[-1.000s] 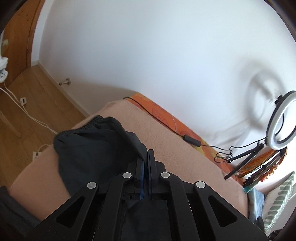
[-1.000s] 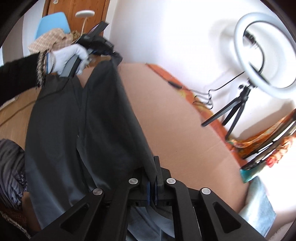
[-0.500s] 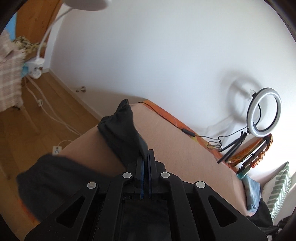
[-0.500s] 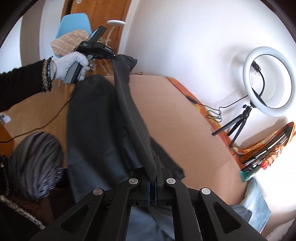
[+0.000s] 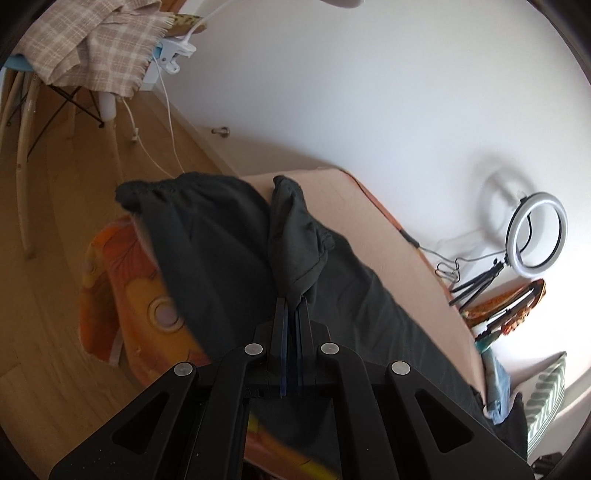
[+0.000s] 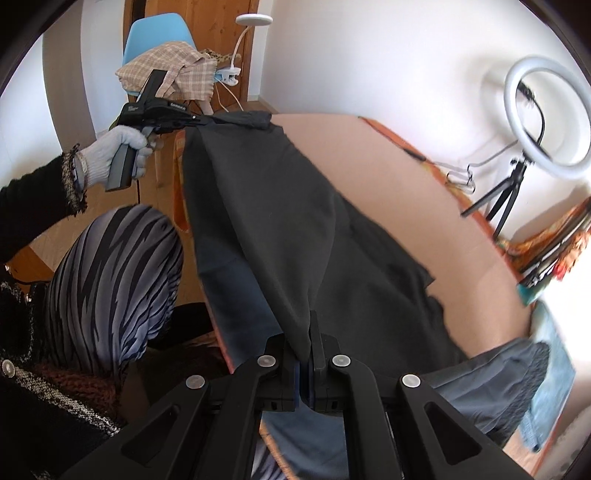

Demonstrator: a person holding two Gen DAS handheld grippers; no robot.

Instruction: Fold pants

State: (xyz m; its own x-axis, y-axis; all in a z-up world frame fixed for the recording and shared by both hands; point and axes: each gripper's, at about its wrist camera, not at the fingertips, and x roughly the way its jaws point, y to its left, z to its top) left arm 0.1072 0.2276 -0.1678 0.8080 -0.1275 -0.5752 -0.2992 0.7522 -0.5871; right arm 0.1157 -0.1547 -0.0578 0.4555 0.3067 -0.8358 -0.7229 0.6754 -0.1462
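Note:
Dark grey pants are stretched in the air above a bed with a peach cover. My right gripper is shut on the cloth at one end. My left gripper is shut on a bunched fold of the pants near the elastic waistband. In the right wrist view the left gripper shows at the far end, held by a white-gloved hand, with the cloth taut between the two. Part of the pants hangs over the bed's near edge.
A ring light on a tripod stands at the bed's far side with a black cable. A blue chair with a plaid cloth and a clip lamp stand on the wooden floor. An orange patterned sheet hangs at the bed's end. Other clothes lie at the right.
Both grippers have lifted the pants and moved them toward the bed's near edge. The waistband has swung out past the bed's end. The left wrist camera now looks lower, toward the floor and chair.

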